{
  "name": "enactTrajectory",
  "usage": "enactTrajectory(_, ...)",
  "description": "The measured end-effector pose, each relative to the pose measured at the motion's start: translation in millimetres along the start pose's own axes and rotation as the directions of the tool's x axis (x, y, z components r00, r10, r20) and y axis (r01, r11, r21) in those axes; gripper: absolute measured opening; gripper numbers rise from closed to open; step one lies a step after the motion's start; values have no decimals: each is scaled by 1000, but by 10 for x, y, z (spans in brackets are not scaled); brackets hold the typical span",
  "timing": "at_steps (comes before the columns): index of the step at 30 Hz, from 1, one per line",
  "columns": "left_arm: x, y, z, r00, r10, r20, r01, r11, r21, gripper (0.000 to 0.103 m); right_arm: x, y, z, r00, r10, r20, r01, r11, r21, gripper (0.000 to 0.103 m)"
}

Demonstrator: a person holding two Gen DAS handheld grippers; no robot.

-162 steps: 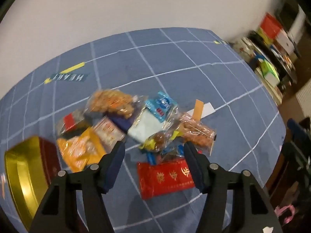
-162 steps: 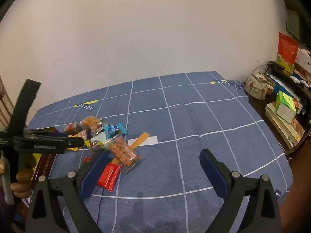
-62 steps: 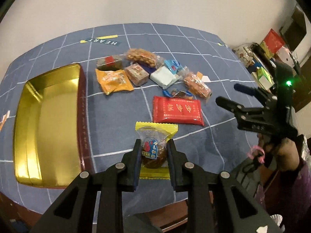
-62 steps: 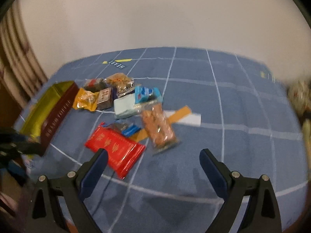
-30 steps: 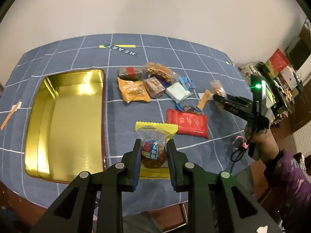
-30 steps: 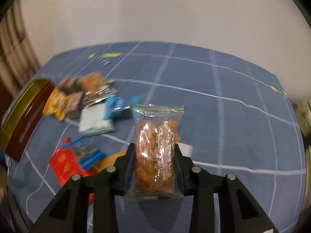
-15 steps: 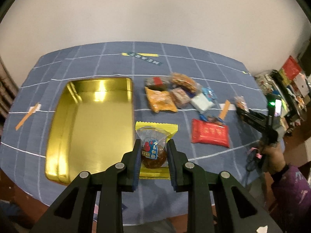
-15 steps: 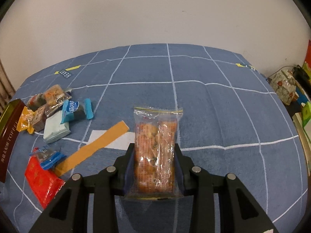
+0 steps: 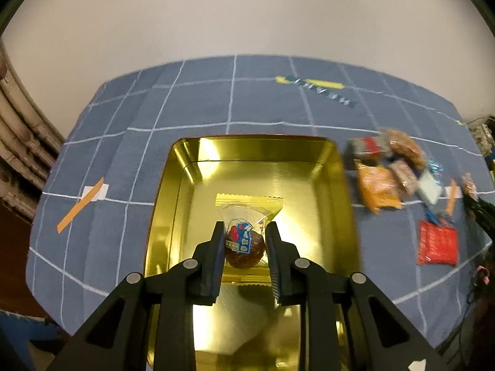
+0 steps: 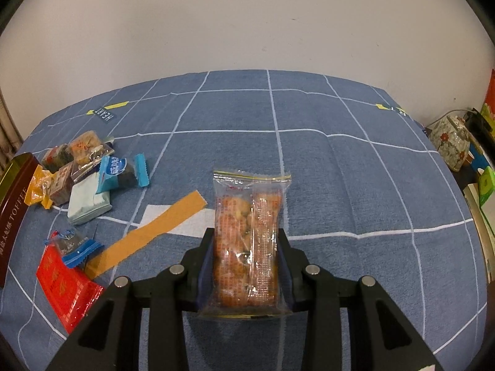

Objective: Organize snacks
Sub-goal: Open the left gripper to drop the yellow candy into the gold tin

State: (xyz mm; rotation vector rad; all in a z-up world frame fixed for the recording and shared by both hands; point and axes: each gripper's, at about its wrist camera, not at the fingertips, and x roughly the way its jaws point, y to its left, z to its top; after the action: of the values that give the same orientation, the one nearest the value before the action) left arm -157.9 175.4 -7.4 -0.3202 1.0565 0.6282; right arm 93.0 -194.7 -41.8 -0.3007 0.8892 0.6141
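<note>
While we look down the left wrist view, our left gripper (image 9: 244, 242) has its jaws clamped narrow on a clear yellow-edged packet (image 9: 246, 232) with a round brown snack inside, held over the floor of the gold tin (image 9: 328, 191); whether the packet touches the tin floor we cannot tell. That tin sits on the blue grid cloth (image 9: 191, 111). To its right, blurred, lie the loose snacks: an orange pack (image 9: 378, 188), a red packet (image 9: 437, 242) nearer us, and a cluster of small wrapped pieces (image 9: 399, 151) behind. An orange tape strip (image 9: 80, 205) sits left of the tin. In the right wrist view, our right gripper (image 10: 247, 266) has its jaws closed on a clear bag of orange crackers (image 10: 249, 241), upright between the pads, above the cloth. Left of it lie a long orange strip (image 10: 148, 232), a pale green pack (image 10: 89, 201), a blue-wrapped piece (image 10: 120, 171), and a small blue-ended wrapper (image 10: 72, 245) lying on the far end of the red packet. The tin's brown side wall (image 10: 14, 204) shows at the far left edge.
</note>
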Motion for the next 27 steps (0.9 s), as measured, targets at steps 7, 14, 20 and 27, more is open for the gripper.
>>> enactTrajectory(7, 313, 120, 175, 999, 30, -38, -30, 1000, 3, 28, -6, -3, 2, 1000, 5, 1, -5, 1000, 4, 37)
enactTrajectory(14, 154, 229, 277, 994, 94, 48, -92, 995, -44, 62, 2, -39, 2, 1000, 17, 2, -17, 1000, 17, 37)
enactTrajectory(20, -308, 315, 76, 991, 73, 108, -60, 991, -122, 65, -67, -136, 11, 999, 30, 10, -31, 997, 69, 37)
enactTrajectory(27, -811, 260, -489, 987, 91, 131, -60, 974, -220, 73, -484, 242, 241, 990, 118, 82, -119, 993, 4, 37)
